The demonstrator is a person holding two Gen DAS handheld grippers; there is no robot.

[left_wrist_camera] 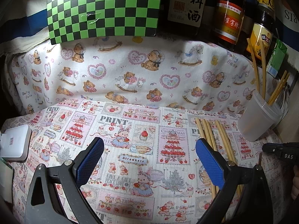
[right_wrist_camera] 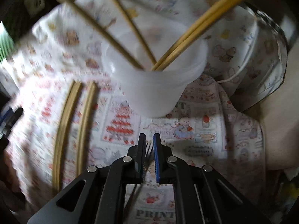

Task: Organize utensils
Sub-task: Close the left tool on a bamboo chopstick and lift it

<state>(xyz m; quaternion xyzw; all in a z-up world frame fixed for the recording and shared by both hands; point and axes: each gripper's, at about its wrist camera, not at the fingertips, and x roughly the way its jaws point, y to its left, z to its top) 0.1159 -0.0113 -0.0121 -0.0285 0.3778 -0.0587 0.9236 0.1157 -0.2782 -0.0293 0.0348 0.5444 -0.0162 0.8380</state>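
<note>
A translucent plastic cup [left_wrist_camera: 261,119] stands at the right of the printed cloth, with several bamboo chopsticks [left_wrist_camera: 263,71] leaning in it. More chopsticks [left_wrist_camera: 211,134] lie flat on the cloth just left of the cup, running under my left gripper's right finger. My left gripper [left_wrist_camera: 149,160] hovers open over the cloth with nothing between its blue pads. In the right wrist view my right gripper [right_wrist_camera: 149,137] is shut on a thin dark metal fork [right_wrist_camera: 148,149], tines forward, just short of the cup [right_wrist_camera: 155,93]. The loose chopsticks [right_wrist_camera: 63,130] lie to its left.
Dark sauce bottles [left_wrist_camera: 229,15] and a green checkered board [left_wrist_camera: 104,9] line the back. A green carton [left_wrist_camera: 276,56] stands behind the cup, and a white box [left_wrist_camera: 15,143] sits at the left edge. A glass jar [right_wrist_camera: 271,56] stands right of the cup.
</note>
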